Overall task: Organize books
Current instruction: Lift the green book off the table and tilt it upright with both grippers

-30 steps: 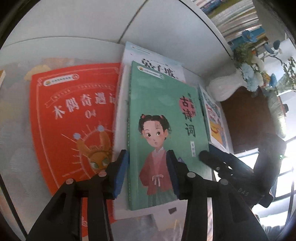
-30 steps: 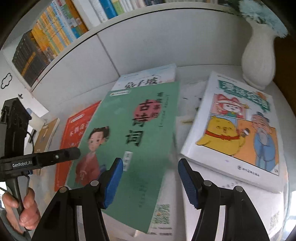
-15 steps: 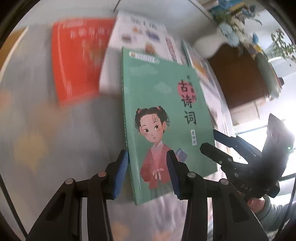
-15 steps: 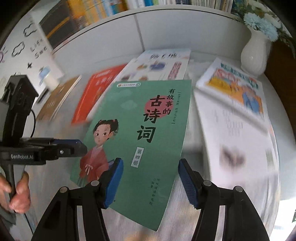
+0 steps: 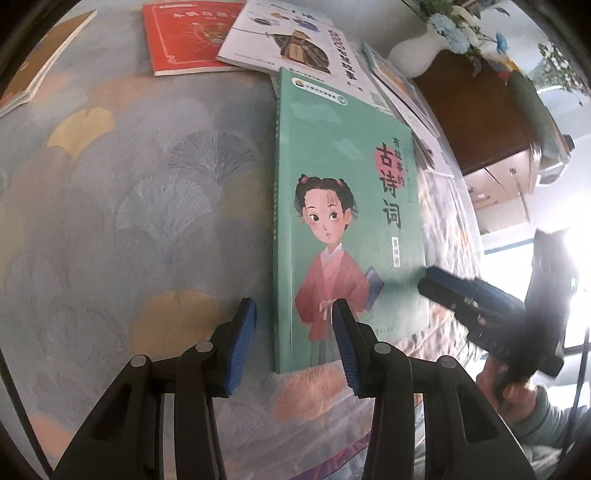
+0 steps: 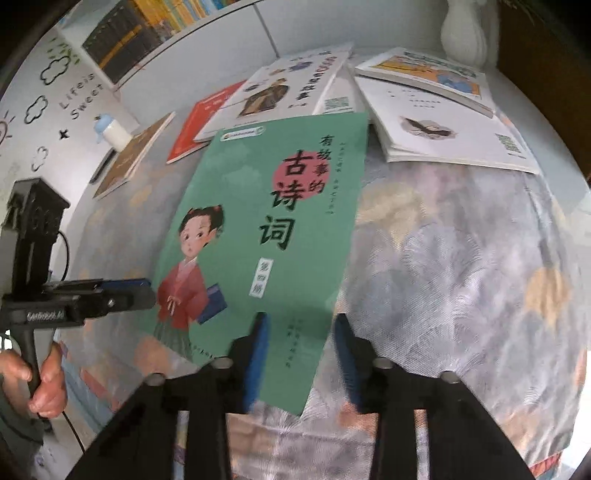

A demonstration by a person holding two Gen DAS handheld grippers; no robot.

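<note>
A green book (image 5: pixel 343 221) with a girl on its cover lies on the patterned tablecloth, also in the right wrist view (image 6: pixel 266 229). My left gripper (image 5: pixel 293 345) straddles its near left corner, jaws apart on either side of the spine. My right gripper (image 6: pixel 301 354) straddles its near right edge, jaws apart, and is blurred. Neither visibly clamps the book. The right gripper also shows in the left wrist view (image 5: pixel 461 295), the left gripper in the right wrist view (image 6: pixel 122 295).
A red book (image 5: pixel 184 35), a white book (image 5: pixel 295 44) and a brown book (image 5: pixel 40 62) lie at the back. Two more white books (image 6: pixel 443 110) lie at the right near a white vase (image 6: pixel 461 29). A bookshelf (image 6: pixel 147 26) stands behind.
The green book has come off the stack of books towards me and now lies on the tablecloth. Both grippers moved back with it.
</note>
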